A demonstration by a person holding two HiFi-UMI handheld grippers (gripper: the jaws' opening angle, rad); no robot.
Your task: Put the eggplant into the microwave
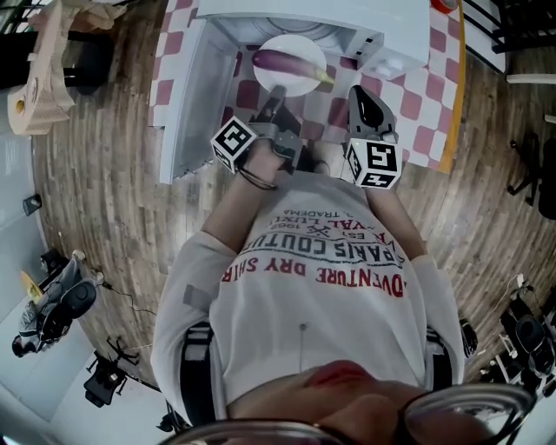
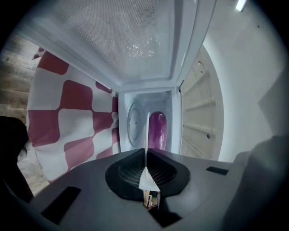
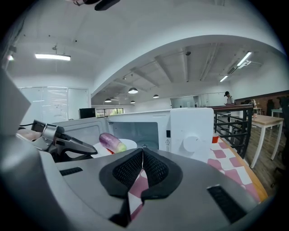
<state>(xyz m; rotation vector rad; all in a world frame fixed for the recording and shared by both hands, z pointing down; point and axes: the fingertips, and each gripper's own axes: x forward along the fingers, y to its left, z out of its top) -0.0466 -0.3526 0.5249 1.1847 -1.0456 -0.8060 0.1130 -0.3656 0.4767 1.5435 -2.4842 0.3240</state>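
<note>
Lying crosswise on a white plate (image 1: 304, 80) at the mouth of the open microwave (image 1: 347, 17), the eggplant (image 1: 287, 63) is held just ahead of the left gripper (image 1: 277, 91), which is clamped on the plate's near rim, while the right gripper (image 1: 359, 90) is seen closed and empty alongside.

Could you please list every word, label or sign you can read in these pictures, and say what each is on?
"PARIS COUTU": T-shirt, upside down, cut off.
"DVENTURE DRY SHIR": T-shirt, red, cut off.
"TRADEMA": T-shirt, small.
Microwave warning label: too small to read.
</note>
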